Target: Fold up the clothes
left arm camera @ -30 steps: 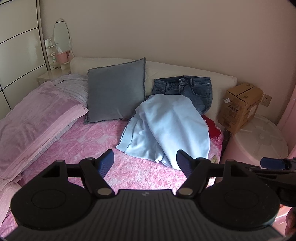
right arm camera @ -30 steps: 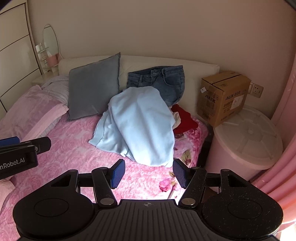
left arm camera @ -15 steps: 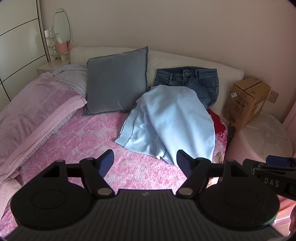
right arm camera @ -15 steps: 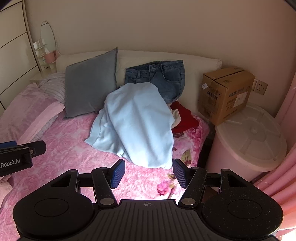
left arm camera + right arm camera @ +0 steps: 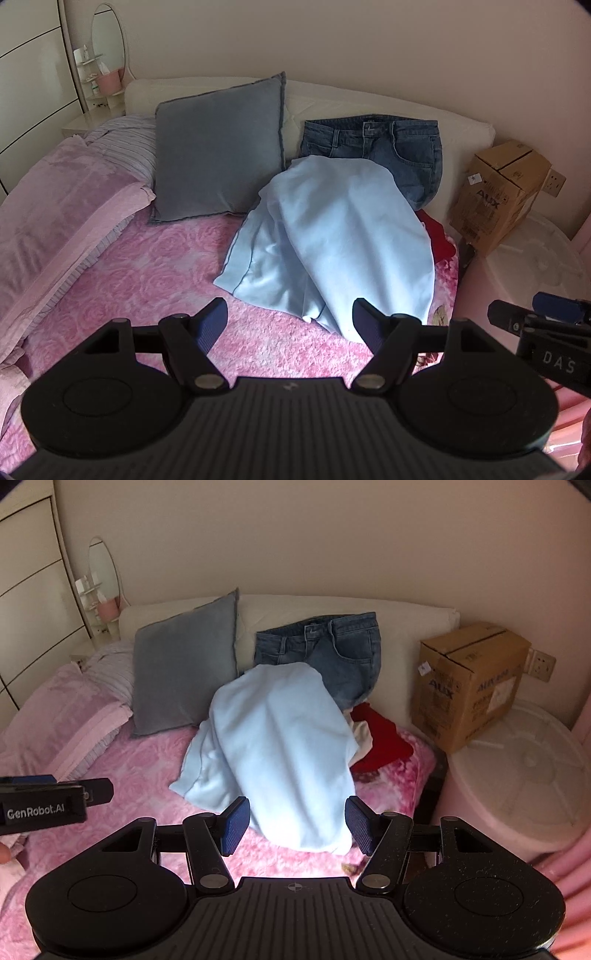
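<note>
the right wrist view shows more of the red garment [image 5: 380, 738] and a bit of white cloth [image 5: 364, 738] tucked at the right edge of the light blue garment [image 5: 280, 746]; the left wrist view shows only a sliver of red [image 5: 437, 236] there, but more of the pink blanket [image 5: 62, 214] along the left of the bed [image 5: 155, 280]. the light blue garment [image 5: 332, 243] lies crumpled on the pink bedspread, its long axis running from the near right up to the far middle, where its far end overlaps the jeans [image 5: 373, 147] propped against the headboard, waistband up. a grey pillow [image 5: 218, 147] leans just left of it. the left tool [image 5: 290, 325] is spread wide with nothing between its pads, near the garment's near hem; the right tool [image 5: 295, 825] is also spread and empty, its pads flanking that hem in view.
</note>
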